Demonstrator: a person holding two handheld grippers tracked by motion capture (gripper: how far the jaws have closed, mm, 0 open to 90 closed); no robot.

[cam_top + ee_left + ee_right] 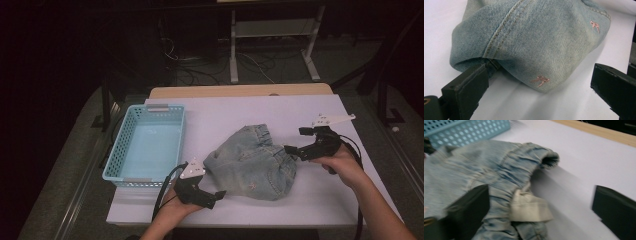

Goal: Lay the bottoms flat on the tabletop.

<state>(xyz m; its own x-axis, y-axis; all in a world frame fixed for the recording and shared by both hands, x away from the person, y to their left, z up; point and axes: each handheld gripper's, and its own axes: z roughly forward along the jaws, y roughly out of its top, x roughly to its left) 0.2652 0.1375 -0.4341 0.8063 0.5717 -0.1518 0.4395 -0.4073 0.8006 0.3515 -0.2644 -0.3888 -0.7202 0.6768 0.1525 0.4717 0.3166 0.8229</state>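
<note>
Though pinched by neither tool, lies crumpled in the middle of the white table (300,110): a pale denim garment (252,162), just right of the light blue basket (145,107) and apart from it. Shows stitched seams and small pink bows (540,80) on the cloth in the left gripper view.

Left gripper (216,197): sits low at the near edge of the table, aimed at the near left corner of the denim garment (536,37). Jaws spread wide, gripping nothing. Left-hand jaw in its own view touching the folded hem at the seam, or just short of it; cannot tell which. Other jaw well off to the side, over bare table.

Right gripper (295,141): held at the far right side of the garment, by the gathered waistband (524,162). Jaws parted wide too, closed on nothing. One jaw in front of the bunched denim, the other over bare table. Between them, a white label (529,207) folded out from the waistband. Somewhat blurred, that view; basket (469,132) at its top left corner.
</note>
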